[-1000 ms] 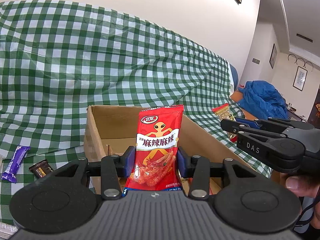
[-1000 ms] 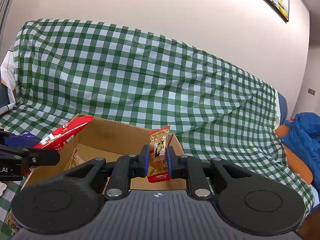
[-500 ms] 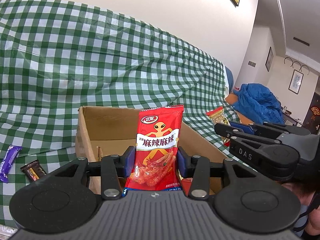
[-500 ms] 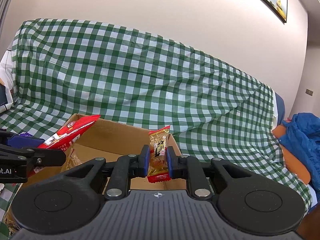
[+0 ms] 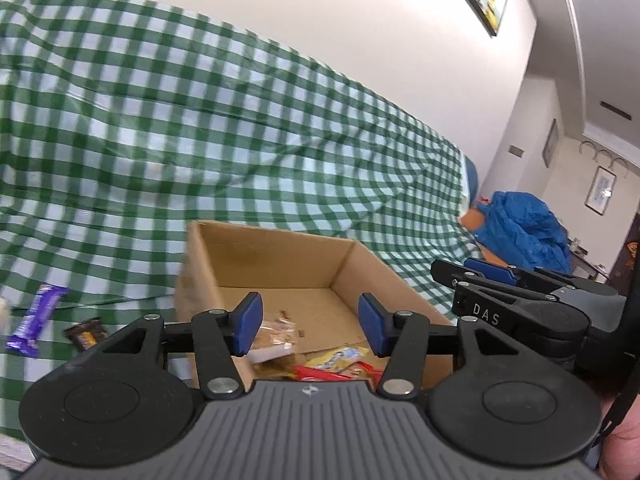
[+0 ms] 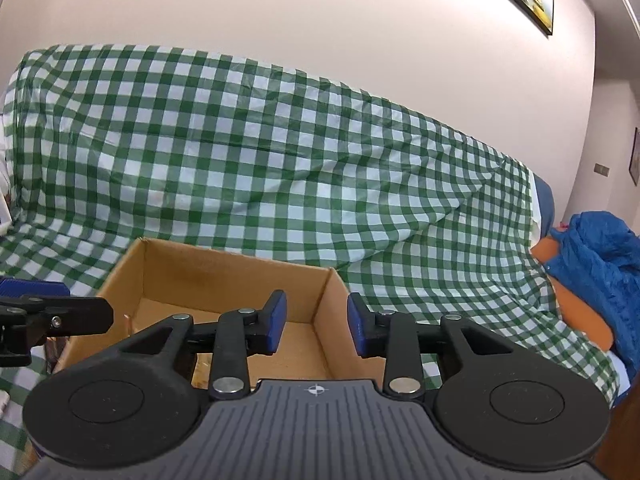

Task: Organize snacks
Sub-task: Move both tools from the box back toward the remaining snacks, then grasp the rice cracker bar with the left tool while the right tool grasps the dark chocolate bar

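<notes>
An open cardboard box (image 5: 280,248) sits on the green checked cloth and also shows in the right wrist view (image 6: 224,272). My left gripper (image 5: 310,326) is open and empty above the box's near edge. Several snack packets lie in the box, among them a red packet (image 5: 332,374) and a clear-wrapped snack (image 5: 276,334). My right gripper (image 6: 316,326) is open and empty over the box's right wall; it also shows in the left wrist view (image 5: 480,280). A purple bar (image 5: 36,320) and a small brown packet (image 5: 86,334) lie on the cloth left of the box.
The checked cloth (image 6: 280,152) drapes a sofa back behind the box. A blue garment (image 6: 600,264) lies on an orange cushion (image 6: 580,312) at the right. The left gripper's arm (image 6: 52,316) crosses the left edge of the right wrist view.
Both grippers have opened. The red spicy-strip packet has left the left gripper and the small orange packet has left the right gripper; a red packet now lies in the box.
</notes>
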Motion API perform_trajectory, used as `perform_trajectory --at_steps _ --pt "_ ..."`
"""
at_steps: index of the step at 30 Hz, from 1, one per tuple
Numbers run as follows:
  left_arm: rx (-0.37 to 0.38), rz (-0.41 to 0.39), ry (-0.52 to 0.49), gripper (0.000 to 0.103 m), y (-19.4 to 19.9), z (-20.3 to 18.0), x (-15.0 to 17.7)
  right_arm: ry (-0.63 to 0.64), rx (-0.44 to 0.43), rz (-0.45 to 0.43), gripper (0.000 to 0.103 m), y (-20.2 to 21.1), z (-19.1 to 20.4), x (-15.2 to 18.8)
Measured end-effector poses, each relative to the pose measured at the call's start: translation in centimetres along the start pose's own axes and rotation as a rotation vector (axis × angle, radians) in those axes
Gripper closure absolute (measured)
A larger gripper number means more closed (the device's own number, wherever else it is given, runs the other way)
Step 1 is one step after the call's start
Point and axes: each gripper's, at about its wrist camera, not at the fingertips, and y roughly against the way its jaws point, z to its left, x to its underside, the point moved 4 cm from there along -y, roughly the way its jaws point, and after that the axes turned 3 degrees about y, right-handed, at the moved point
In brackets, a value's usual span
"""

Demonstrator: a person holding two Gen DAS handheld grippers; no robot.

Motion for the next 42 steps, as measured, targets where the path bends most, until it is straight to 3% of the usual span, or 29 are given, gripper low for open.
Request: perform_trajectory --at_steps 6,7,15,21,24,26,27,28,30,35,37,39,42 --pt "-0.059 -0.042 0.017 0.077 3.7 3.2 -1.3 -0.012 -0.041 -0.03 0.068 1.0 4.0 -1.3" --pt "-0.06 -0.048 0.033 0.078 4.3 3.9 -1.8 -0.014 -0.05 -0.034 0.068 1.2 4.8 -1.5" --pt "-0.117 -0.074 0.214 0.078 7.5 11.1 -6.4 0.051 -0.148 -0.078 0.068 3.3 11.3 -2.5" --pt "-0.214 -0.057 0.348 0.078 6.6 18.0 -9.6 0.068 -0.189 -0.065 0.068 3.3 14.4 -2.8" --pt "-0.258 -0.058 0.433 0.078 5.8 22.0 -9.2 0.057 -0.21 -0.045 0.068 2.9 15.8 -2.8" --pt "-0.288 -0.041 0.466 0.078 5.5 24.5 -7.1 0.058 -0.229 -0.029 0.068 2.6 16.8 -2.7" --pt "-0.33 0.024 0.54 0.078 5.1 26.1 -6.1 0.063 -0.239 -0.022 0.068 2.4 17.3 -2.6" --pt "-0.32 0.025 0.616 0.078 5.0 27.2 -5.6 0.071 -0.249 -0.016 0.068 2.3 17.8 -2.5" --pt "-0.299 0.014 0.746 0.072 4.9 29.1 -4.8 0.095 -0.274 -0.001 0.068 2.0 19.0 -2.3" --pt "-0.388 0.051 0.889 0.059 3.7 32.1 -2.7 0.126 -0.337 0.09 0.066 -0.2 22.2 -1.7" --pt "-0.421 0.047 0.909 0.051 3.7 32.9 -2.3 0.124 -0.352 0.161 0.061 -1.8 23.5 -1.1" --pt "-0.463 0.046 0.907 0.032 3.2 33.6 -2.1 0.124 -0.366 0.217 0.061 -3.2 24.7 -0.7" --pt "-0.521 0.055 0.9 0.025 2.3 34.0 -1.9 0.13 -0.377 0.269 0.056 -5.2 26.5 -0.1"
